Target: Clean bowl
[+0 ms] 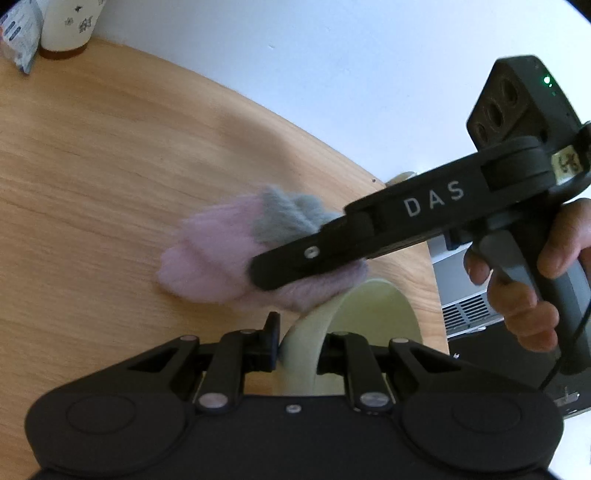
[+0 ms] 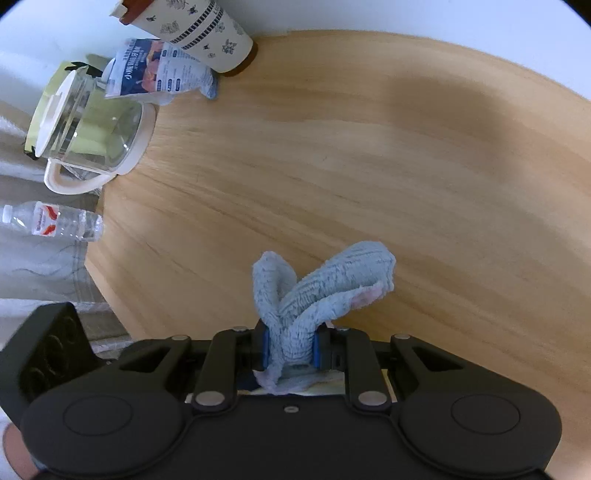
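My left gripper (image 1: 298,349) is shut on the rim of a pale green bowl (image 1: 373,314), held tilted on its edge above the wooden table (image 1: 110,166). My right gripper (image 2: 291,350) is shut on a fluffy blue-grey and pink cloth (image 2: 317,291). In the left wrist view the right gripper (image 1: 280,266) reaches in from the right, and its cloth (image 1: 229,254) bulges out just beyond the bowl's upper rim. Whether the cloth touches the bowl is hidden by the gripper.
At the table's far left stand a patterned white tumbler (image 2: 199,29), a snack packet (image 2: 162,70) and a glass jug with a cream handle (image 2: 92,133). A water bottle (image 2: 51,221) lies off the table's edge. A grey appliance (image 1: 469,306) is beyond the right edge.
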The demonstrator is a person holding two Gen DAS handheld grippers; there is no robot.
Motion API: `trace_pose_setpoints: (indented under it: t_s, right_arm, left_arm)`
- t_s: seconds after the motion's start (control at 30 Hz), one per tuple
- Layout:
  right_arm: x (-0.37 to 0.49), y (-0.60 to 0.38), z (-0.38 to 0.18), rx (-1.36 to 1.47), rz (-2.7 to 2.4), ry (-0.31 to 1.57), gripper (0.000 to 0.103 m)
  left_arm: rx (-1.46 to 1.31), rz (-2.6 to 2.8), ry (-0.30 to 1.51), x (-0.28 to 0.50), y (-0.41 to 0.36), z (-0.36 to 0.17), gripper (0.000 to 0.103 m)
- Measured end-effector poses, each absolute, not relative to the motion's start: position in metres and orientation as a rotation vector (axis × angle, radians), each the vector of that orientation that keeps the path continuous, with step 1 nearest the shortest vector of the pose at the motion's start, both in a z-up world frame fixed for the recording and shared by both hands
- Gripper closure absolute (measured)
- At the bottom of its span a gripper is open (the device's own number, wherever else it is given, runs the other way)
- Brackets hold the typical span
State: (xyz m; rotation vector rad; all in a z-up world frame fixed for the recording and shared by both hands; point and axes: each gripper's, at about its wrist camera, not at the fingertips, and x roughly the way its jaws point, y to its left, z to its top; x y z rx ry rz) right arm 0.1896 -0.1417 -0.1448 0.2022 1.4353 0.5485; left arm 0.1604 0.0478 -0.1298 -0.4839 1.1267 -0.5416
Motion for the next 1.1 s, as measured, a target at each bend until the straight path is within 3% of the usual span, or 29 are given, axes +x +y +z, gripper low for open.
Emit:
trace_pose_setpoints:
  t_s: [0.27, 0.67, 1.1]
  right_arm:
    - [0.185, -0.180, -0.139, 0.274, 0.457, 1.400, 0.080]
    - [0.190, -0.144, -0.142, 0.213, 0.503, 1.411, 0.080]
    - [0.162, -0.222, -0.166, 0.660, 0.275, 1.340, 0.080]
  left_arm:
    - [-0.470, -0.542, 1.111, 0.163, 0.051, -0.123, 0.088]
    - [-0.433, -0.574, 1.077, 0.162, 0.050, -0.115, 0.087]
    - [-0.539, -0.524, 1.057, 0.155, 0.079, -0.118, 0.087]
